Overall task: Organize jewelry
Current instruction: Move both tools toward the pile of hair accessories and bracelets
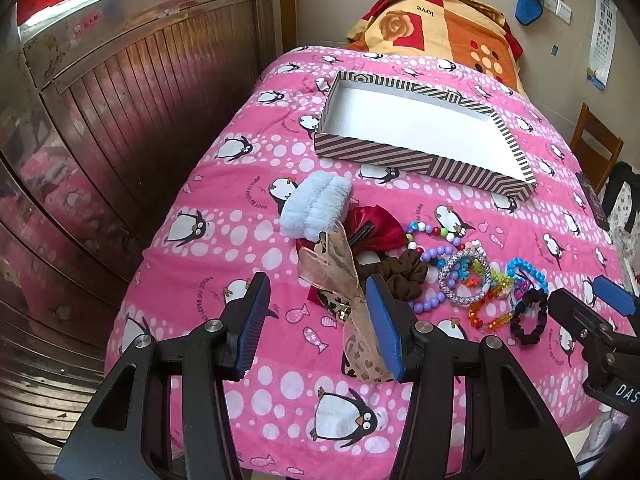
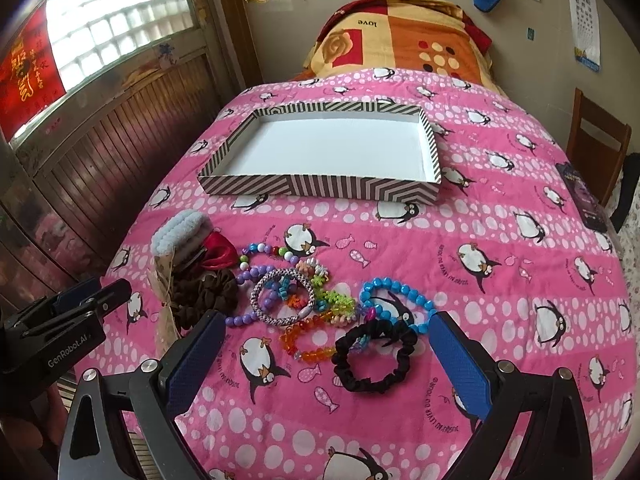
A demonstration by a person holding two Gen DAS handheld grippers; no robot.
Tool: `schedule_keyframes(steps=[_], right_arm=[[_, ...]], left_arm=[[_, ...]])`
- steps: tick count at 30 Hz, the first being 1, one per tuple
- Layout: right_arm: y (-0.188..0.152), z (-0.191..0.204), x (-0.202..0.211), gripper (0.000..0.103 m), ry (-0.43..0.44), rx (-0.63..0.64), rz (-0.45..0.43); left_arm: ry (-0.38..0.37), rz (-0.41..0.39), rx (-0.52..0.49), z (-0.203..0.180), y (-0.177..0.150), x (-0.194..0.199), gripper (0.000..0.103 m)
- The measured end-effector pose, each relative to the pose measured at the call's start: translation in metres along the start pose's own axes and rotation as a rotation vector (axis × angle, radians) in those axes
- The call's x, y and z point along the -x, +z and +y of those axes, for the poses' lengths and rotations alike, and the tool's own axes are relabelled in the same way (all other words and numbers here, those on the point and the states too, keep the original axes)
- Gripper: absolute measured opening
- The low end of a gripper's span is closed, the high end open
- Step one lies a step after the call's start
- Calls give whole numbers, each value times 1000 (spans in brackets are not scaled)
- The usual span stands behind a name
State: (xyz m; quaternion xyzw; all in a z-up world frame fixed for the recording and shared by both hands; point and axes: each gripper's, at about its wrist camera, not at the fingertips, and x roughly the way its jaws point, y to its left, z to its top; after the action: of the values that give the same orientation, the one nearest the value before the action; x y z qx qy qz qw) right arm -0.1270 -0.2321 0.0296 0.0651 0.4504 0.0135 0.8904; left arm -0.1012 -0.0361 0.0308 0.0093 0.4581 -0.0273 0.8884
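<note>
A striped shallow box (image 1: pixel 404 160) (image 2: pixel 312 190) with a white inside lies empty on the pink penguin bedspread. In front of it is a pile of accessories: a fluffy light-blue scrunchie (image 1: pixel 314 210), a red bow (image 1: pixel 374 222), a beige ribbon bow (image 1: pixel 340 276), a brown scrunchie (image 2: pixel 204 294), a silver bangle (image 2: pixel 282 298), a blue bead bracelet (image 2: pixel 396 300), orange beads (image 2: pixel 308 346) and a black scrunchie (image 2: pixel 372 360). My left gripper (image 1: pixel 318 320) is open, with the beige ribbon beside its right finger. My right gripper (image 2: pixel 326 356) is open around the black scrunchie.
A folded orange and red blanket (image 1: pixel 436 28) lies at the bed's far end. A wooden chair (image 2: pixel 598 140) and a dark packet (image 2: pixel 580 196) are at the right edge. A wood-panelled door (image 1: pixel 132 92) is on the left.
</note>
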Motion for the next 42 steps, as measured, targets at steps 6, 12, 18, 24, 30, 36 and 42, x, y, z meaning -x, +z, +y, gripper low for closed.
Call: schedule_keyframes(steps=[6,12,18,24,30,36,42], right_arm=[[2,-4,-2,101,0,-6,8],[4,-12,-1,101,-21,-3,8],[3,-21,-1,101,-37,5,14],[3,-26,-4,101,-43,7,19],[5,-25,-8,101,-36,6,29],[6,-21,-14,101,-30,15,44],[5,-22,-20,101,-21,19,60]], left_arm=[[3,4,2,-1,0,-2,50],[2,14,7,-7,2,-6,50],[1,22,7,-9,6,-9,50],[0,36,12,-9,8,-13,50],[2,47,13,-9,9,-17,50],[4,54,19,-6,10,-20,50],[-10,78,29,0,12,-23,50]])
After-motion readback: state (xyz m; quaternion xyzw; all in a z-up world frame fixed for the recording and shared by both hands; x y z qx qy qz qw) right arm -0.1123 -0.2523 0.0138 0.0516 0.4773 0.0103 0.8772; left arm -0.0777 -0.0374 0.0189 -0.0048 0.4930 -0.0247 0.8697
